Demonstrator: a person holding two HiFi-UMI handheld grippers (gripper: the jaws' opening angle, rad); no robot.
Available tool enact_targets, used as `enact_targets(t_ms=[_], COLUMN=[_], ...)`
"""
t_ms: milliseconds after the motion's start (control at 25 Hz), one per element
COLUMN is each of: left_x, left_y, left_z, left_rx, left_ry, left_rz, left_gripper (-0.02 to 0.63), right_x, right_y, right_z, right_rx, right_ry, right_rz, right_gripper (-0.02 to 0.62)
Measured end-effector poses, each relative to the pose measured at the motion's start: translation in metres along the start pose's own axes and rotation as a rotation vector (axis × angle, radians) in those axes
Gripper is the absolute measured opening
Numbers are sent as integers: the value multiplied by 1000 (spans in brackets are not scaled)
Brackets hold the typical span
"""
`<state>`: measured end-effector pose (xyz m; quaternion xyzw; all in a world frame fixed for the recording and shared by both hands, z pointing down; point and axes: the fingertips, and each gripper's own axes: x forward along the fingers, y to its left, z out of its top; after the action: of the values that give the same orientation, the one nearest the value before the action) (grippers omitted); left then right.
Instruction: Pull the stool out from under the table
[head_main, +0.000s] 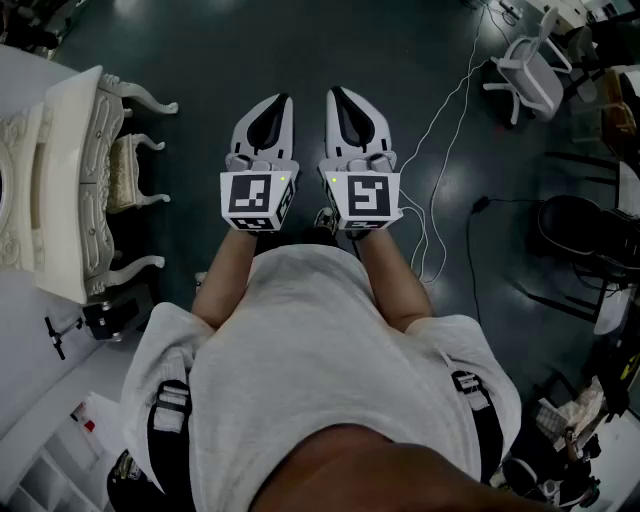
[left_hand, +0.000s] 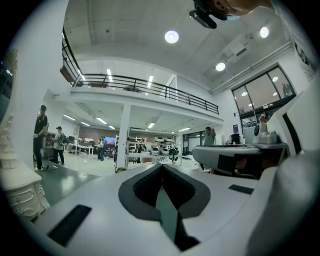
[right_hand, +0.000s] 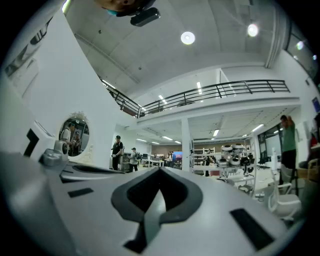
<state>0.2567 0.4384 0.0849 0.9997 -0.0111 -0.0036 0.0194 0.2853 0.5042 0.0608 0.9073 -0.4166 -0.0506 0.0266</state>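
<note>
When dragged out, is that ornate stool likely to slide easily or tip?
Probably slides: the stool stands on a smooth-looking floor. Its slim curved legs may catch or tip it. Looks rigid, probably fairly light.

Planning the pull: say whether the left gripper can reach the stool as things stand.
Probably not yet: the left gripper is shut and points ahead, while the stool sits off to its left under the white table. Only open floor lies between.

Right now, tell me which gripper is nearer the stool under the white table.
Left. In the head view the left gripper is off to the right of the stool, apart from it; the right gripper is beside the left one, farther from the stool.
</note>
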Motion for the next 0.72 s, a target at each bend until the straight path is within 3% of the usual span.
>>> enact_targets(t_ms=[400, 720], left_x=[1, -14], left_y=[-9, 44], left_z=[-8, -25], left_rx=[2, -17], left_ry=[18, 51], left_rz=[79, 207], left_gripper=[6, 6], right_x=[2, 37], right_y=[-8, 34], right_z=[-3, -20], right_rx=[38, 53], right_ry=[-21, 18], right_rz=[103, 232], right_gripper=[12, 12])
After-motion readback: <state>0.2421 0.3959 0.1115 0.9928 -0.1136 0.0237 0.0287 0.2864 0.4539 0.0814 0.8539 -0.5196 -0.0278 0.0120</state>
